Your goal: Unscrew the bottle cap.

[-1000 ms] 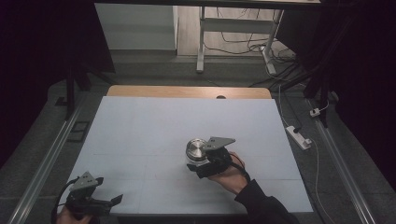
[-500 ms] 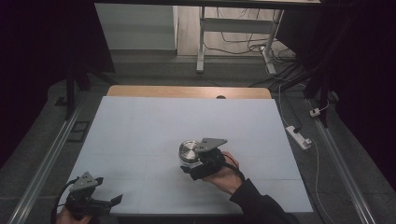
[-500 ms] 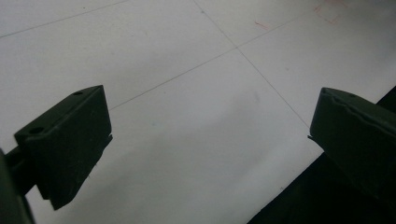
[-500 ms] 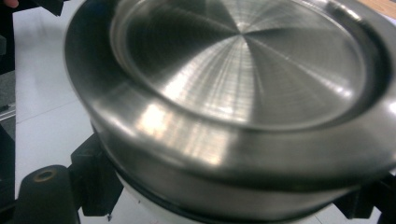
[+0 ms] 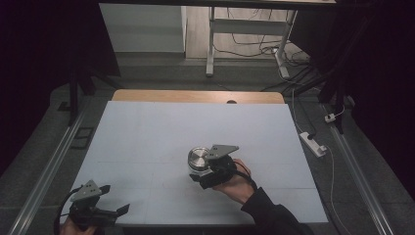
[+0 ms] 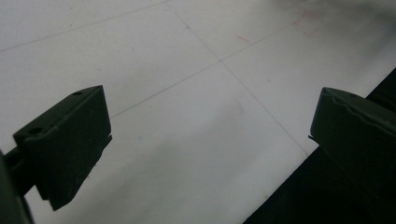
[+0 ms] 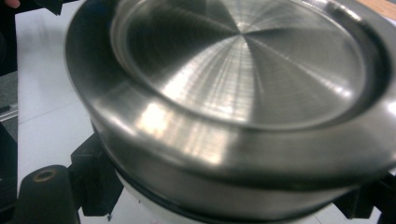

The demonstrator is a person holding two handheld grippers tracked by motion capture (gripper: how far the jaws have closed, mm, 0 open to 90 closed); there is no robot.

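Note:
A round jar with a brushed-metal lid (image 5: 198, 159) sits near the middle of the white table top (image 5: 171, 125). My right gripper (image 5: 201, 171) is shut on it from the near side, with a hand behind it. In the right gripper view the metal lid (image 7: 243, 70) looms large and tilted. Black jaws press its white lower body on both sides, around my right gripper (image 7: 210, 203). My left gripper (image 5: 115, 198) rests at the front left corner, open. In the left gripper view my left gripper (image 6: 210, 140) has bare table between its jaws.
A wooden strip (image 5: 195, 96) edges the table's far side. Metal rails run along both sides on the floor. A white power strip (image 5: 313, 143) with cables lies off the right side. A metal stand (image 5: 244, 34) is behind the table.
My right gripper has carried the jar slightly left and toward the front. The left gripper has stayed put.

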